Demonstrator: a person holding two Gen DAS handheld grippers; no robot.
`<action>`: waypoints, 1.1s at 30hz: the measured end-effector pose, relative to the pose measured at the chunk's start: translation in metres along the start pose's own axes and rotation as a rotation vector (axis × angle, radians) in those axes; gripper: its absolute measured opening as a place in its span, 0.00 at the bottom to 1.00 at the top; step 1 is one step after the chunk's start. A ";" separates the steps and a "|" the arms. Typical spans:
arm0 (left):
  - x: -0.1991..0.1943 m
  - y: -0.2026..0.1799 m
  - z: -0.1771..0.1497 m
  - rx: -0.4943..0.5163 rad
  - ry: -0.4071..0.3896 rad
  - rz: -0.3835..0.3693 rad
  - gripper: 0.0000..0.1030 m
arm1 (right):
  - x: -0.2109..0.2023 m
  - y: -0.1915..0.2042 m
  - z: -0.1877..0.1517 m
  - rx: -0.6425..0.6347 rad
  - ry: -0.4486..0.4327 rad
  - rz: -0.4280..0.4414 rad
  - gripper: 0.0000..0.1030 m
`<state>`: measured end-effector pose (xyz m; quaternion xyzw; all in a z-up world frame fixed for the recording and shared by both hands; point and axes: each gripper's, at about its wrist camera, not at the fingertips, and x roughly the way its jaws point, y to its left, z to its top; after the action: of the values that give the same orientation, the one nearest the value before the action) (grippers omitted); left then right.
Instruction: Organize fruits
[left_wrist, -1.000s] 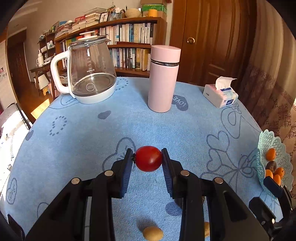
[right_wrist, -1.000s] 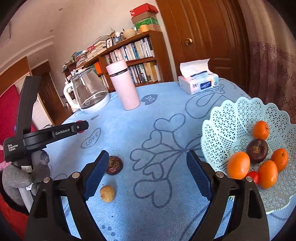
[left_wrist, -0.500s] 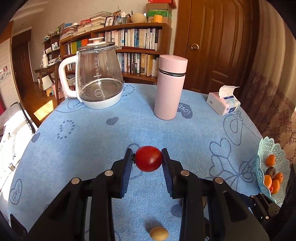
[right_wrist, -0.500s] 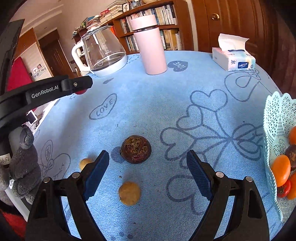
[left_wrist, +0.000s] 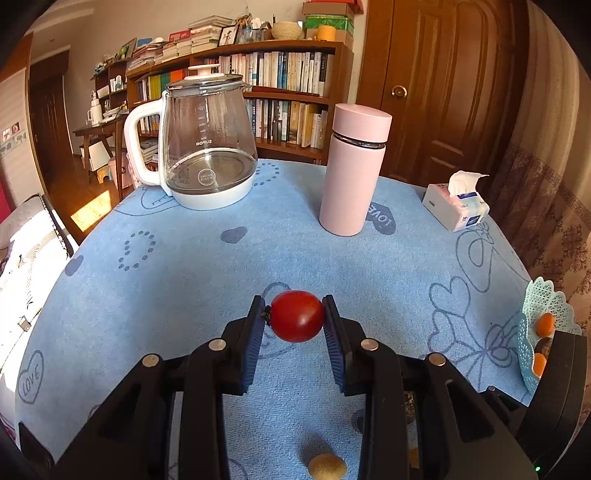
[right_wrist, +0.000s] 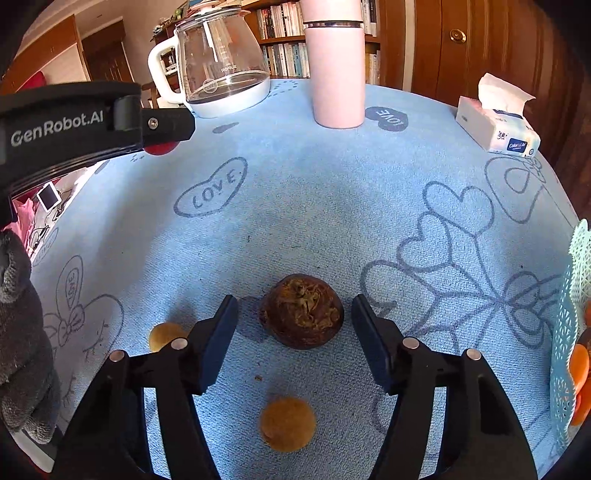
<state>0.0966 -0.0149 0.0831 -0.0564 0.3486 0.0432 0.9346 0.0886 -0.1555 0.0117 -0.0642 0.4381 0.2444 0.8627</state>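
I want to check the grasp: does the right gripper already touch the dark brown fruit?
Apart. The right wrist view shows blue cloth between the dark brown fruit and each pad of the right gripper.

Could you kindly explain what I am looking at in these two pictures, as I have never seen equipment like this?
There is no robot here: a person holds a two-finger gripper in each hand, and each gripper carries a wide-angle camera looking forward along its fingers. One picture comes from each camera.

The left gripper is shut on a red tomato, lifted above the table. The right gripper is open, its fingers on either side of a dark brown fruit lying on the blue cloth, not touching it.

Also on the table: two small tan fruits, a glass kettle, a pink flask, a tissue box and, at the right edge, a pale green basket already holding fruit.
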 end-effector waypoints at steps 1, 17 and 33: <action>0.000 0.000 0.000 0.002 0.001 0.000 0.31 | 0.000 0.000 0.000 0.000 -0.003 -0.006 0.56; 0.002 -0.003 -0.003 0.015 0.003 0.002 0.31 | -0.031 -0.020 -0.004 0.096 -0.107 0.012 0.44; 0.001 -0.016 -0.008 0.052 0.004 -0.007 0.31 | -0.084 -0.071 -0.008 0.265 -0.277 0.000 0.44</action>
<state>0.0945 -0.0314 0.0778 -0.0331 0.3514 0.0309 0.9351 0.0746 -0.2507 0.0659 0.0845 0.3437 0.1911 0.9155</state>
